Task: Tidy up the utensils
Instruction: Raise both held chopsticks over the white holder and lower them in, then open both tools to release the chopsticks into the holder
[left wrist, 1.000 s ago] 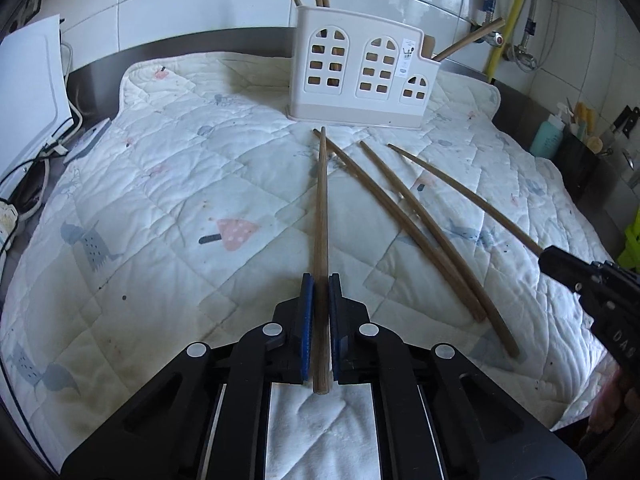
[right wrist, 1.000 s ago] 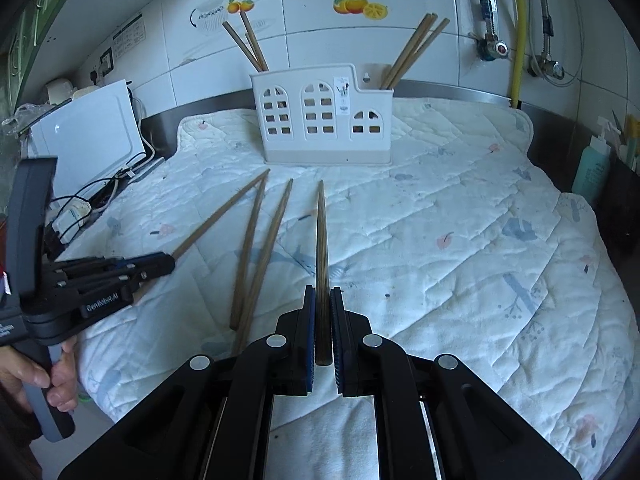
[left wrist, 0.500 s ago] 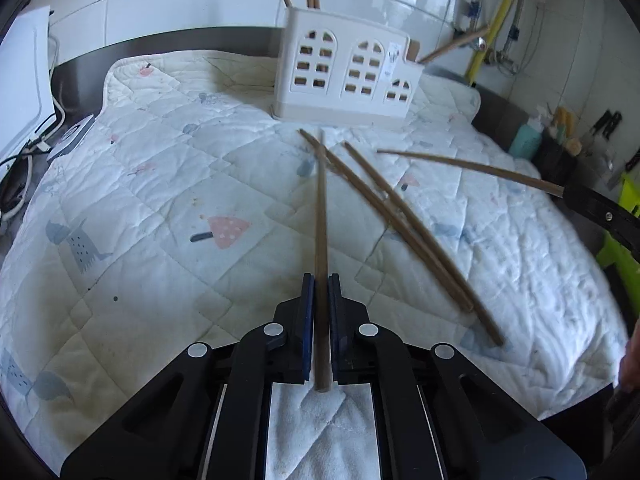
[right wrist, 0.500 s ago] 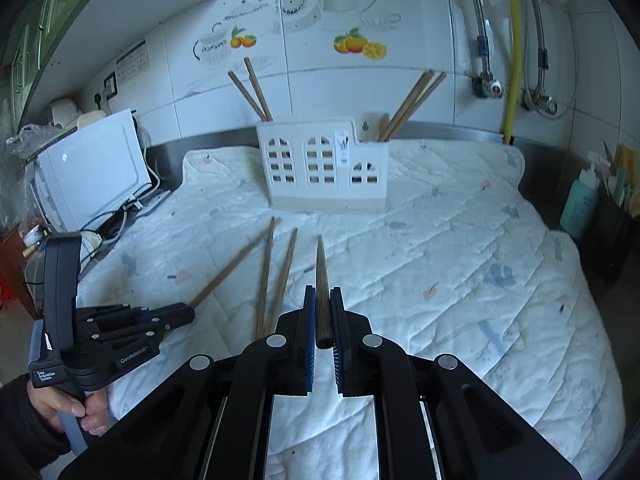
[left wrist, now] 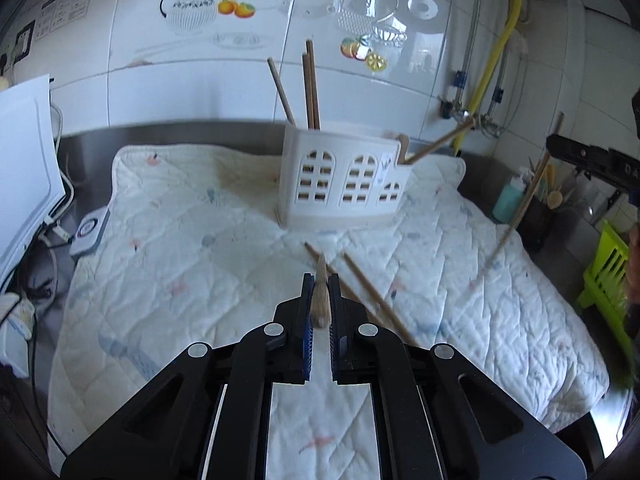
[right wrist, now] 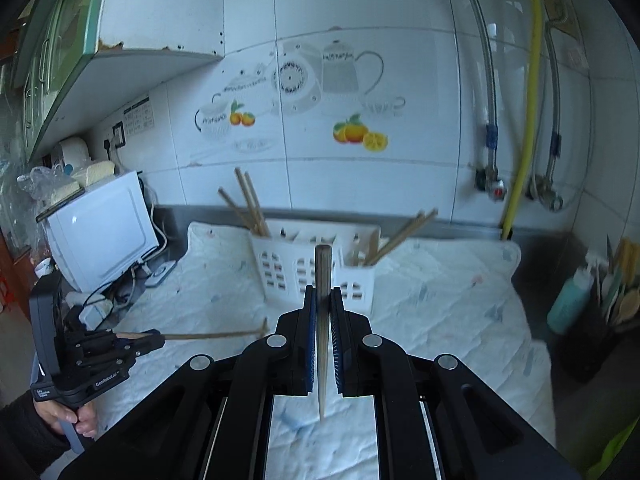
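My left gripper (left wrist: pixel 319 280) is shut on a wooden chopstick (left wrist: pixel 321 300), held in the air above the quilted mat (left wrist: pixel 192 256); it also shows in the right wrist view (right wrist: pixel 140 340) with its chopstick (right wrist: pixel 212 335) pointing right. My right gripper (right wrist: pixel 322 296) is shut on another chopstick (right wrist: pixel 322 272), tilted steeply upward; in the left wrist view it (left wrist: pixel 560 148) holds that chopstick (left wrist: pixel 520 212) slanting down. The white utensil holder (left wrist: pixel 344 184) stands at the back with chopsticks in its left and right compartments. Two chopsticks (left wrist: pixel 376 292) lie on the mat.
A white appliance (right wrist: pixel 104 232) with cables stands at the left. A teal bottle (right wrist: pixel 568 300) and a dark utensil pot (left wrist: pixel 536 220) are at the right. A green rack (left wrist: pixel 604 268) is off the mat's right edge. Tiled wall and pipes stand behind.
Both grippers have lifted their chopsticks off the mat and risen. The right chopstick has swung from level to steeply tilted. Two chopsticks stay on the mat.
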The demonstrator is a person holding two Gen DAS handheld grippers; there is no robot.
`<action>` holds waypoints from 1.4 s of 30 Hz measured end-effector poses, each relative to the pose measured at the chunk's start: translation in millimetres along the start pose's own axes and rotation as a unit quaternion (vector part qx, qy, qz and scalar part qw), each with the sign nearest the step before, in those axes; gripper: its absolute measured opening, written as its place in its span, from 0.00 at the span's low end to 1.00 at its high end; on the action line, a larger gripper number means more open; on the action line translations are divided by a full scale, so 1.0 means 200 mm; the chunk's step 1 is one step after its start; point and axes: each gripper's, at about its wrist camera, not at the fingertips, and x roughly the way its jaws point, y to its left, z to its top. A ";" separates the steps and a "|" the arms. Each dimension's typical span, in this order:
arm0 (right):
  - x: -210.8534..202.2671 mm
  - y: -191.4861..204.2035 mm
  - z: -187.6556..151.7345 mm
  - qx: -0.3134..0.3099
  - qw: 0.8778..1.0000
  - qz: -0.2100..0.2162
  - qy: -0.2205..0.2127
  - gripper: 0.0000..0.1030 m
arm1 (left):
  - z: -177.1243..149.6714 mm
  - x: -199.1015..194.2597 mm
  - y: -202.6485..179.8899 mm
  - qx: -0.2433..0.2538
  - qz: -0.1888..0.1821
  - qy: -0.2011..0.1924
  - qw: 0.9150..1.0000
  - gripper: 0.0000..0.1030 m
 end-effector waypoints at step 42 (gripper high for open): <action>0.57 -0.28 0.48 0.049 0.997 -0.030 -0.050 0.08 | 0.87 -0.07 -0.19 0.067 -0.034 -0.135 0.988 0.05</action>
